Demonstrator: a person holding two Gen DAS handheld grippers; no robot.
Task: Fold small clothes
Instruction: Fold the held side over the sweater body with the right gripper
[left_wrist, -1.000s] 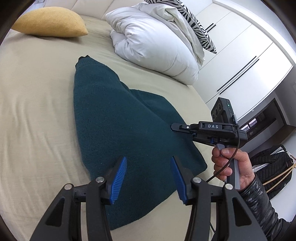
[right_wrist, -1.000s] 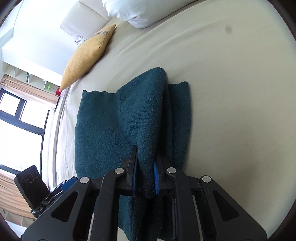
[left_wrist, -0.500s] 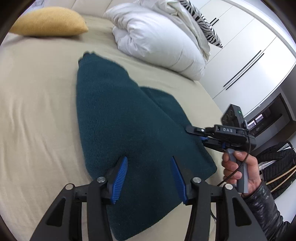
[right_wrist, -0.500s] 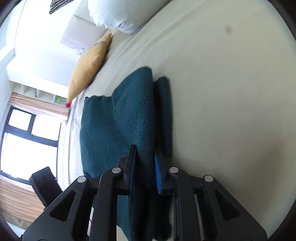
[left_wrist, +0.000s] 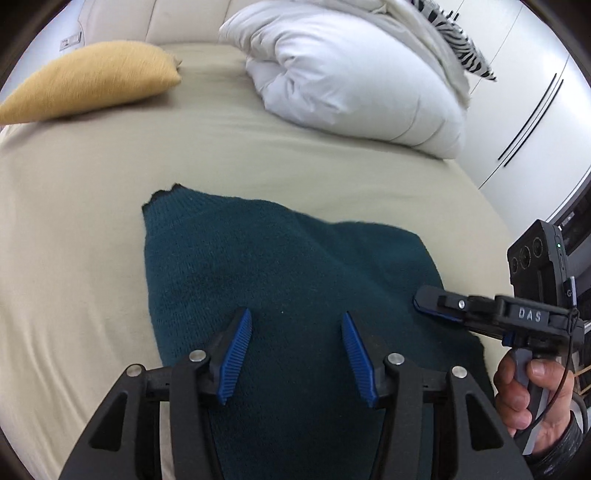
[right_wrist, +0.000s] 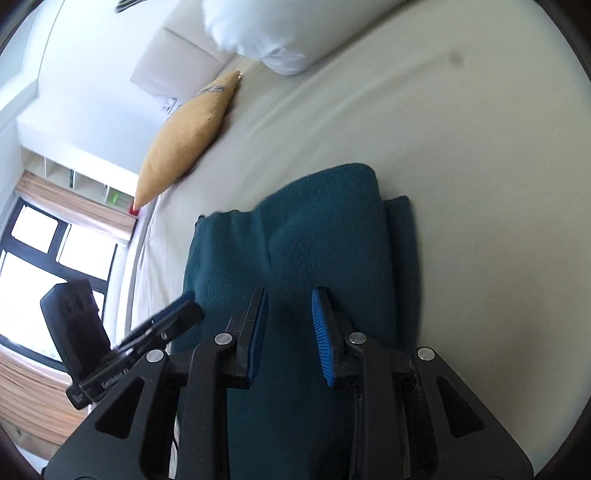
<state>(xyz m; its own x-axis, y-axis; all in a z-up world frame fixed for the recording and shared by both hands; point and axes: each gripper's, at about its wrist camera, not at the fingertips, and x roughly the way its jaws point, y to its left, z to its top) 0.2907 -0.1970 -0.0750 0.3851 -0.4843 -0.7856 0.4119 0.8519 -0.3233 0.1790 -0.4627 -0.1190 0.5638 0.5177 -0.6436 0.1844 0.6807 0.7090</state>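
Only teal sweater (left_wrist: 280, 280) folded, beige bed (left_wrist: 74, 206)

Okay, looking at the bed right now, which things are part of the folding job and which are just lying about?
Part of the job:
- teal knit garment
- left gripper, jaws open over it
- right gripper, jaws just opened, garment between them

Just lying about:
- yellow cushion
- white duvet
- zebra-print pillow
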